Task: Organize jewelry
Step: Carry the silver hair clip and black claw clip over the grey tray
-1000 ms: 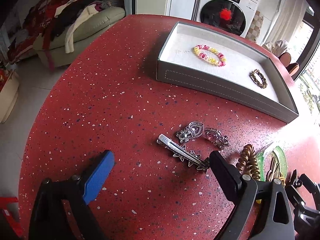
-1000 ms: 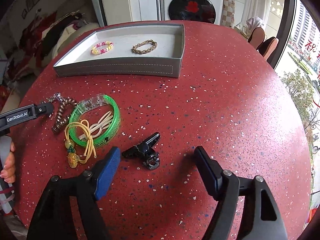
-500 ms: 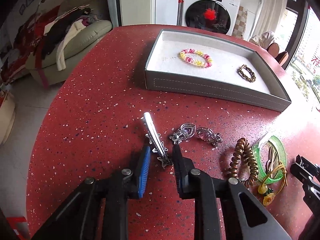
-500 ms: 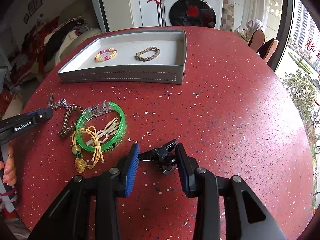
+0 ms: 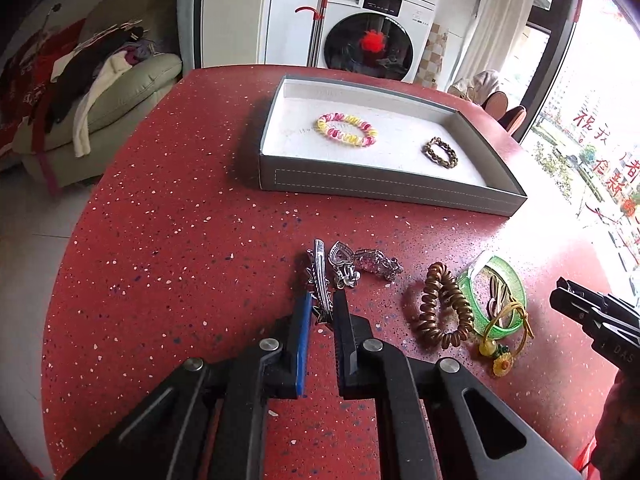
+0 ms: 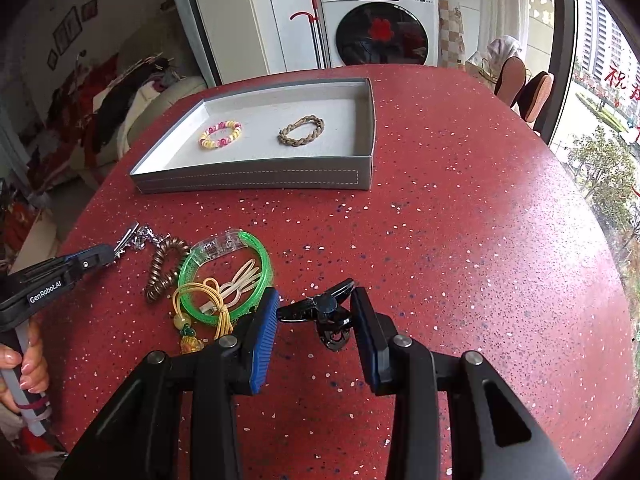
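My left gripper (image 5: pixel 321 303) is shut on a silver hair clip (image 5: pixel 321 280), which points away over the red table. A silver heart charm (image 5: pixel 341 261) and a crystal clip (image 5: pixel 378 265) lie just beyond. My right gripper (image 6: pixel 314 307) is shut on a black claw clip (image 6: pixel 324 314). A grey tray (image 5: pixel 384 188) at the back holds a pink-yellow bracelet (image 5: pixel 347 130) and a braided brown bracelet (image 5: pixel 440 153). A brown spiral hair tie (image 6: pixel 164 266), a green bangle (image 6: pixel 226 274) and a yellow cord charm (image 6: pixel 200 312) lie between the grippers.
The round red speckled table (image 6: pixel 460 240) spreads right of the tray (image 6: pixel 256 178). A washing machine (image 6: pixel 378 20) and a sofa with clothes (image 5: pixel 92 92) stand beyond the table. A hand (image 6: pixel 22 364) holds the left gripper (image 6: pixel 110 255).
Both grippers went from wide open to shut. The left one closed on the silver hair clip and turned it lengthwise. The right one closed on the black claw clip.
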{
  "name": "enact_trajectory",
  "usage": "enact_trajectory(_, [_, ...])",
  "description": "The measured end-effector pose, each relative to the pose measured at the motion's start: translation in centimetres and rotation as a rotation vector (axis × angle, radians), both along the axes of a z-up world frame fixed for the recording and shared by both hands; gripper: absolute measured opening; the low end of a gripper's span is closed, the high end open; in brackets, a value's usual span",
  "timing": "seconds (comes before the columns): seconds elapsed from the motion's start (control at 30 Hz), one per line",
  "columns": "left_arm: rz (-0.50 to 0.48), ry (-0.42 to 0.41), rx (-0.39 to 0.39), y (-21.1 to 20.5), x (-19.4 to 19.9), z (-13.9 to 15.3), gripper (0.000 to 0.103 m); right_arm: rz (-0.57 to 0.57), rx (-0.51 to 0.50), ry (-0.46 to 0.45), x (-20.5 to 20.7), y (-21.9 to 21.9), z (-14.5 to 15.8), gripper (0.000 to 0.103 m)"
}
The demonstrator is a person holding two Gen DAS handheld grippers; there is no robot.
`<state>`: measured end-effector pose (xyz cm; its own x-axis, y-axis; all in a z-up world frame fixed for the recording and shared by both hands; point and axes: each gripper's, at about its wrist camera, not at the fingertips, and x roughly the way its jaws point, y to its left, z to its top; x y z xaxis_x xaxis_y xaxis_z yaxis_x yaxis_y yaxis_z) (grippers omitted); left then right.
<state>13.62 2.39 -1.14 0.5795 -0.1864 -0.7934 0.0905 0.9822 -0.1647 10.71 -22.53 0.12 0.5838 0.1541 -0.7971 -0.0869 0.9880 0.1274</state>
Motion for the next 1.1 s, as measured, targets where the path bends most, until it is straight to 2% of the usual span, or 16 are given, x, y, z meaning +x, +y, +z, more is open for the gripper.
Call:
enact_trajectory(0.33, [-0.014,-0.019,0.011,0.3,0.2,0.8,0.028,-0.003,0.028,-0.017,0.1,0.0,0.7,0.04])
enact_trajectory(0.37, [-0.019,-0.028,0.013,0.3,0.1,1.1,0.027,-0.003,0.033,-0.021,0.1,0.0,0.9,0.04])
enact_trajectory(0.43, [-0.029,-0.041,0.015,0.3,0.1,1.7,0.018,-0.005,0.044,-0.028,0.3,-0.2,1.2,0.04])
enact_trajectory(0.6, [-0.039,-0.066,0.014,0.5,0.4,2.9,0.018,-0.007,0.067,-0.036,0.6,-0.2,1.8,0.04])
enact_trajectory(0.83, [0.024,0.008,0.011,1.1,0.8,1.1,0.018,0.012,0.087,-0.019,0.5,0.3,1.4,0.04])
enact_trajectory(0.97, [0.027,0.025,0.049,0.8,0.7,0.1,0.019,0.017,0.097,-0.017,0.4,0.4,1.3,0.04])
enact_trajectory(1.0, [0.029,0.033,0.058,0.7,0.8,-0.1,0.039,0.018,0.098,-0.018,0.4,0.4,1.4,0.04])
enact_trajectory(1.03, [0.03,0.042,0.06,0.7,0.9,-0.3,0.065,0.017,0.099,-0.019,0.3,0.4,1.4,0.04])
enact_trajectory(1.07, [0.046,0.049,0.065,0.8,1.0,-0.4,0.103,0.018,0.101,-0.02,0.3,0.4,1.4,0.04])
enact_trajectory(1.1, [0.072,0.026,0.075,0.9,0.9,-0.3,0.103,0.018,0.101,-0.021,0.3,0.3,1.5,0.04])
